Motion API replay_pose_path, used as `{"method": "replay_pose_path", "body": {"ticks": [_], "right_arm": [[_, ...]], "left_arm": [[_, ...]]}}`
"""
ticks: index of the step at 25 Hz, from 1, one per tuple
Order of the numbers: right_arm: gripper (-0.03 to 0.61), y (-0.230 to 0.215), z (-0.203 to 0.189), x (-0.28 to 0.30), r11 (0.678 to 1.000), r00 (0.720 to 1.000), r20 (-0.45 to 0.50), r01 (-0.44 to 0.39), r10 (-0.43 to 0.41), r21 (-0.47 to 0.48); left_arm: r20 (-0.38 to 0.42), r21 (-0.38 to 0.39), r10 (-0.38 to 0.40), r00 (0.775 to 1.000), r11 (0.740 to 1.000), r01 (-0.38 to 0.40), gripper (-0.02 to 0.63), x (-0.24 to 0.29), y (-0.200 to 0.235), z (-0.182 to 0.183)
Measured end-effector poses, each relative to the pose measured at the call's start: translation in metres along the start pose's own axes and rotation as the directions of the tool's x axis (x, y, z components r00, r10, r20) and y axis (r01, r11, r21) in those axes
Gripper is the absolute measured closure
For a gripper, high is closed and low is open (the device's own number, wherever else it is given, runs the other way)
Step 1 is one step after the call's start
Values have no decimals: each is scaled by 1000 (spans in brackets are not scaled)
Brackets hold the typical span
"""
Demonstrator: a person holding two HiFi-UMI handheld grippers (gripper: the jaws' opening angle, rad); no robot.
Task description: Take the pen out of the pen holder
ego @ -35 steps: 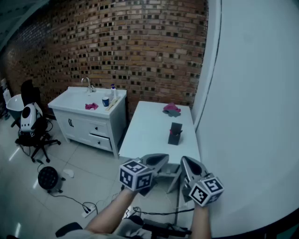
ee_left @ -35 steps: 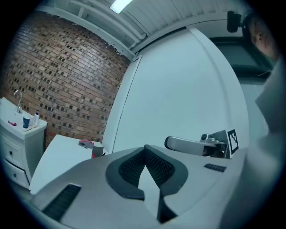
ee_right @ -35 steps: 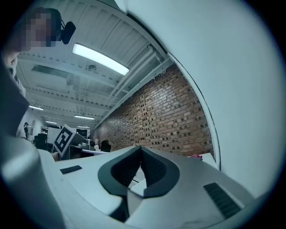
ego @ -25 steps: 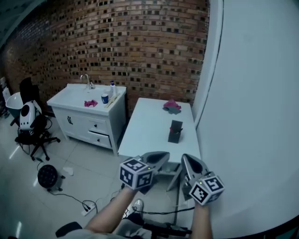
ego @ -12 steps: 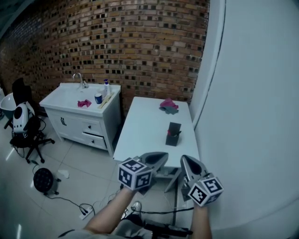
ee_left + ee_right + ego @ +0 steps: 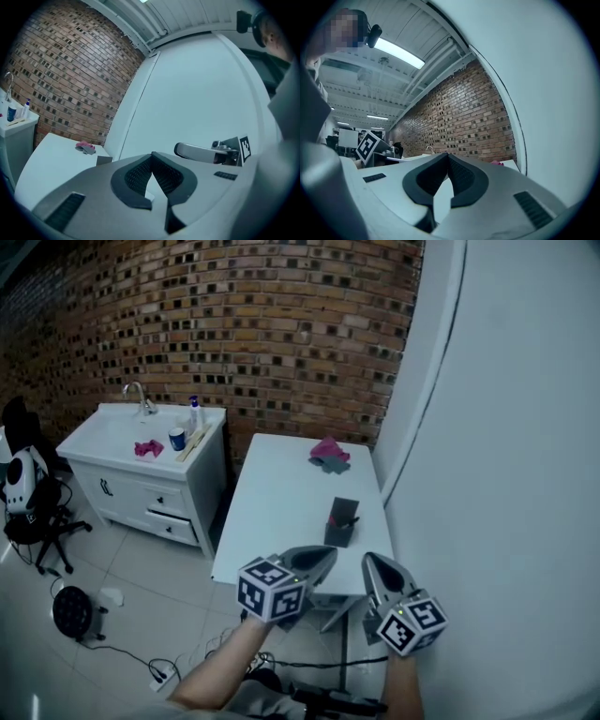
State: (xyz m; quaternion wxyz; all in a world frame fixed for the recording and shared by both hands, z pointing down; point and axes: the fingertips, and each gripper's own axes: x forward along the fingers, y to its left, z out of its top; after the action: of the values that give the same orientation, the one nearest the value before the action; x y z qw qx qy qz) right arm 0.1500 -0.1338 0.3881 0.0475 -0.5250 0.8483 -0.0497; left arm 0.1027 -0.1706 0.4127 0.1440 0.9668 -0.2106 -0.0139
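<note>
- Your left gripper [image 6: 322, 558] and right gripper [image 6: 373, 564] are both clenched and empty, short of the table [image 6: 272, 512].
- The pen holder [image 6: 340, 525] stands near the table's right edge, with the pen [image 6: 348, 519] apparently inside.
- Judged step: approach. Next, open one gripper above the holder.

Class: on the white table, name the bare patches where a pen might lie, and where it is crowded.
The table's whole left half, from its left edge to the pen holder, is bare, as is the strip between the holder and the pink cloth. Crowded: the far right corner with the cloth, and around the holder.
</note>
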Motion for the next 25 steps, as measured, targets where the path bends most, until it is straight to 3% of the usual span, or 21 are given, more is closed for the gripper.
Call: {"method": "replay_pose_path", "body": {"ticks": [14, 25], "right_arm": [[578, -60, -10, 95, 992, 989, -86, 125, -124, 6], [578, -90, -15, 129, 981, 972, -134, 195, -193, 2]], "left_arm": [[-59, -39, -54, 997, 998, 52, 611, 49, 98, 14], [-87, -82, -110, 990, 991, 103, 611, 74, 131, 13]]}}
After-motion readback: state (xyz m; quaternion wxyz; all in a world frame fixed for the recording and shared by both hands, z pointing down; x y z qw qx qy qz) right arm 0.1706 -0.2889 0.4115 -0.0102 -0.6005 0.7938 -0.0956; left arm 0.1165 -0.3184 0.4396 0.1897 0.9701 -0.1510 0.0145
